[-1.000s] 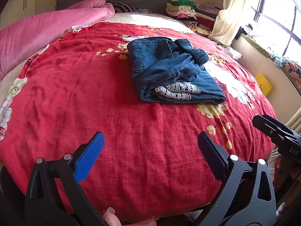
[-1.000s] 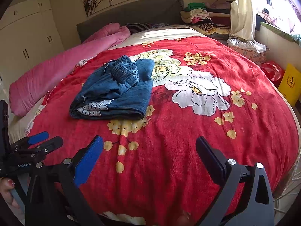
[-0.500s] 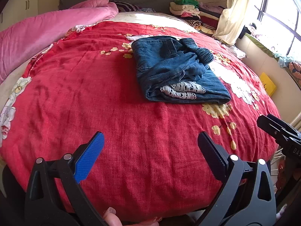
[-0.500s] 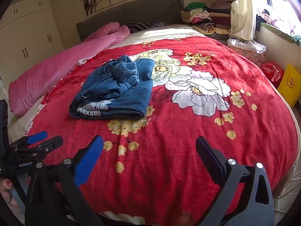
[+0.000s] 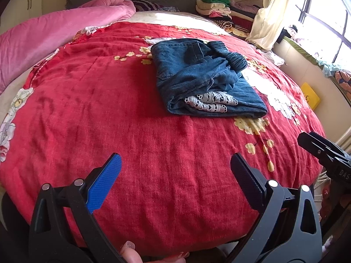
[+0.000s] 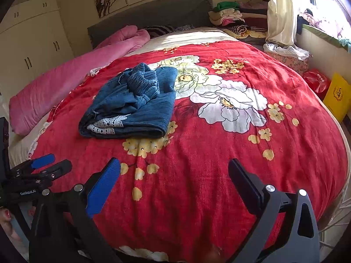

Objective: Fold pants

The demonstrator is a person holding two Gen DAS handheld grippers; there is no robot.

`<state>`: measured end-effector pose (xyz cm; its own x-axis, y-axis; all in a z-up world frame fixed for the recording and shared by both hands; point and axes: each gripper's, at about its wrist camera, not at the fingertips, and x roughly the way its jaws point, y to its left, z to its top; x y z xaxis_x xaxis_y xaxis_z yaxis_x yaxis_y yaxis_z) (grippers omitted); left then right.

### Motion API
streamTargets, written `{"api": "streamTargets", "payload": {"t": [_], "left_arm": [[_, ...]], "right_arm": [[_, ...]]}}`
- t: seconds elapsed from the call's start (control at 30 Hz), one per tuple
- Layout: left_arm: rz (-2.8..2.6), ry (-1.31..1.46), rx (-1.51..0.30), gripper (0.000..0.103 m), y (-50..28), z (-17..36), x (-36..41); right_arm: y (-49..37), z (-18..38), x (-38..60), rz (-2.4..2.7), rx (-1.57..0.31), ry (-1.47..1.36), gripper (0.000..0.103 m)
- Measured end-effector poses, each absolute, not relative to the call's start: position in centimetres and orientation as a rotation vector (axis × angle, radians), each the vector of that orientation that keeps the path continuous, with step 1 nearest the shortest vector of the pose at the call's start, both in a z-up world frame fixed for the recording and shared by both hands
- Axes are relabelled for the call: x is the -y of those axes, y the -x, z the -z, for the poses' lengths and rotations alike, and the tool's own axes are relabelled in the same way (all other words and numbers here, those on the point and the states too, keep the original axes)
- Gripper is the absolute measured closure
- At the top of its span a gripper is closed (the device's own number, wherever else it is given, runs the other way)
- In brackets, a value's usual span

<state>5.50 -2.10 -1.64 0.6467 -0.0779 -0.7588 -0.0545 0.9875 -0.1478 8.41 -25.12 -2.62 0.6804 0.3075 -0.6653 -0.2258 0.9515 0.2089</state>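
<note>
Blue denim pants [image 5: 204, 81] [image 6: 133, 105] lie folded in a thick bundle on the red flowered bedspread [image 5: 109, 118] [image 6: 208, 157], with white lace trim showing at the near edge. My left gripper [image 5: 175, 171] hovers open over the near part of the bed, well short of the pants, nothing between its fingers. My right gripper [image 6: 174, 175] is open too, held back from the pants, which lie ahead to its left. Each view shows the other gripper at its edge: the right gripper [image 5: 324, 153] in the left wrist view, the left gripper [image 6: 41, 166] in the right wrist view.
A pink quilt [image 5: 43, 35] [image 6: 65, 83] runs along the bed's left side. Stacked folded clothes [image 5: 215, 8] [image 6: 228, 15] sit by the grey headboard. A curtain [image 6: 280, 11], windowsill, yellow bag [image 6: 336, 96] and red bag [image 6: 317, 81] line the right. White wardrobes [image 6: 33, 41] stand on the left.
The left wrist view has shifted slightly, so the pants sit a little further right and lower. The right gripper has barely moved. Both stay open.
</note>
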Motion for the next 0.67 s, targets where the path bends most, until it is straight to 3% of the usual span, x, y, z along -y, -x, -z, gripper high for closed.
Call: {"api": "streamTargets", "payload": {"t": [0.37,0.67], "left_arm": [[-0.102,0.225,-0.783,0.010,-6.7,0.8,-4.5],[-0.414,0.124,-0.885,0.010,-16.9,3.2,-18.2]], "right_arm": [[-11.6,4.5,29.2,-0.175,-0.799,-0.126,0.005],[-19.3,5.3,38.6,0.096,-0.822,-0.141,0.005]]}}
